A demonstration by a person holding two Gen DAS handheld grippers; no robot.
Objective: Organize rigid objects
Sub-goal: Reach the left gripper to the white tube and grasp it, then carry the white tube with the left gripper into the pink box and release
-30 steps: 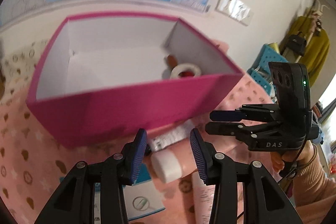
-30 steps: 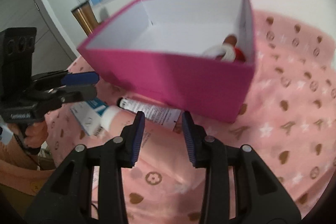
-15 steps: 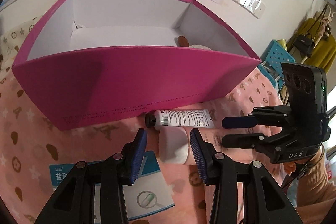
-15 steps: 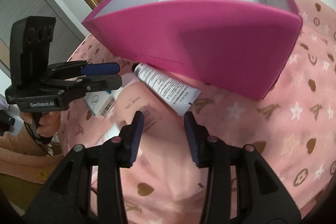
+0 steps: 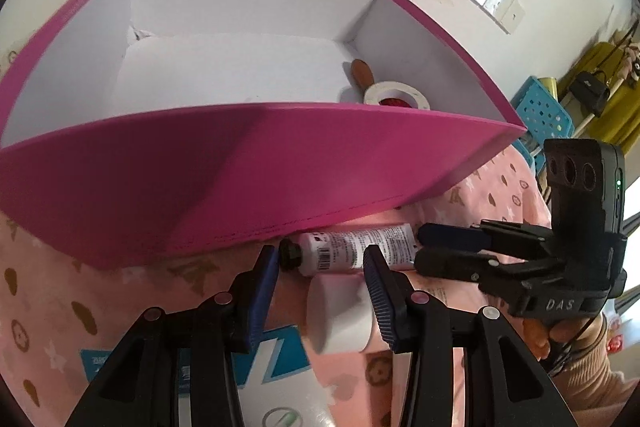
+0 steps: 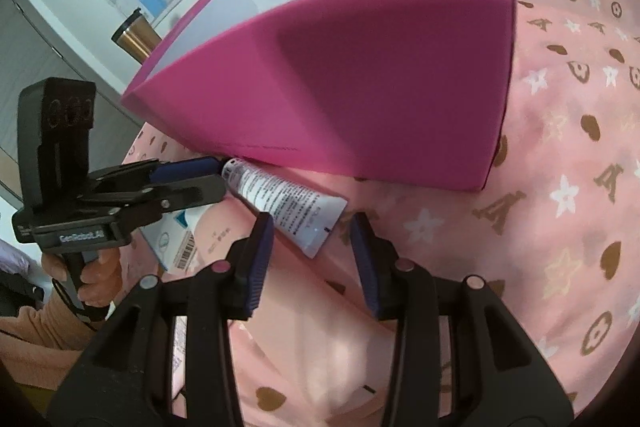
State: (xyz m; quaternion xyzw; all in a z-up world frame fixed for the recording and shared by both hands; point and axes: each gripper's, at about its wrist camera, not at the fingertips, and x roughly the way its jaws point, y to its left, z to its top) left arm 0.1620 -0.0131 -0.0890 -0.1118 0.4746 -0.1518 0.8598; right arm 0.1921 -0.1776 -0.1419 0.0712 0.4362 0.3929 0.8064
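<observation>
A magenta box (image 5: pixel 240 187) with a white inside stands on the pink cloth; it also shows in the right wrist view (image 6: pixel 360 87). Inside it lie a white tape roll (image 5: pixel 396 93) and a brown object (image 5: pixel 362 73). A white tube with a black cap (image 5: pixel 348 251) lies against the box front, and shows in the right wrist view (image 6: pixel 284 203) too. My left gripper (image 5: pixel 322 291) is open, low over the tube's cap end and a white-capped tube (image 5: pixel 340 315). My right gripper (image 6: pixel 312 247) is open around the tube's crimped end.
A blue and white carton (image 5: pixel 256 383) lies under my left gripper, also seen in the right wrist view (image 6: pixel 176 243). A metal tumbler (image 6: pixel 134 37) stands behind the box. A blue basket (image 5: pixel 540 111) and hanging clothes are at the right. A wall map is behind.
Both grippers have moved down and in toward the white tube at the box front. The right gripper's fingers now flank its crimped end. Both stay open.
</observation>
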